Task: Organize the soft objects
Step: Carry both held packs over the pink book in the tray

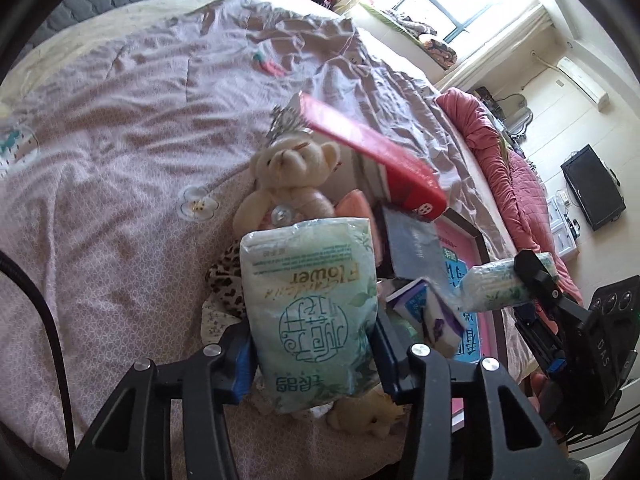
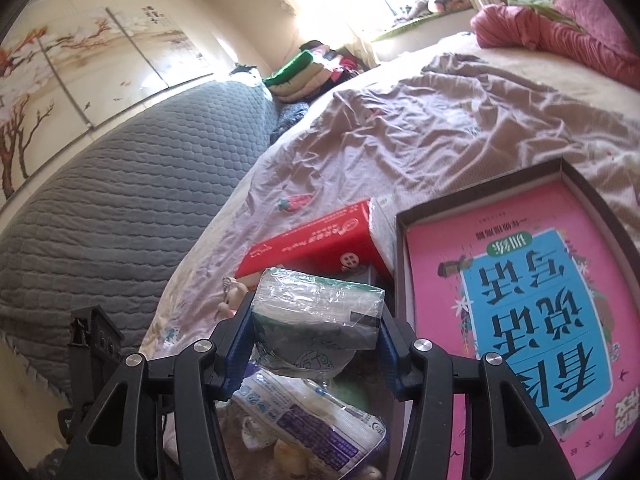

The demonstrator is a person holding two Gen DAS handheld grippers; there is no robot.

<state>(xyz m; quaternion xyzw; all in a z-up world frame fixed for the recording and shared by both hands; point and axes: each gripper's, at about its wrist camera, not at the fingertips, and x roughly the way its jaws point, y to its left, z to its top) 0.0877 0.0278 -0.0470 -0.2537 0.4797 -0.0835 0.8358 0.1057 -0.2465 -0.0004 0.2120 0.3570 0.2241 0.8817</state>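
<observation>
My left gripper (image 1: 312, 354) is shut on a pale green tissue pack (image 1: 312, 304) and holds it above a pile on the bed. My right gripper (image 2: 316, 332) is shut on another green tissue pack (image 2: 320, 312); it also shows at the right of the left wrist view (image 1: 496, 284). Under them lie a cream teddy bear (image 1: 290, 176), a purple-and-white tissue pack (image 2: 316, 428), a leopard-print cloth (image 1: 226, 276) and a small yellow plush (image 1: 372, 416).
A red box (image 1: 380, 152) leans on the pile. A dark tray holding a pink book (image 2: 532, 280) lies to the right. The bed has a crumpled pink sheet (image 1: 120, 140), a grey quilted headboard (image 2: 120, 200) and a red quilt (image 1: 508, 172).
</observation>
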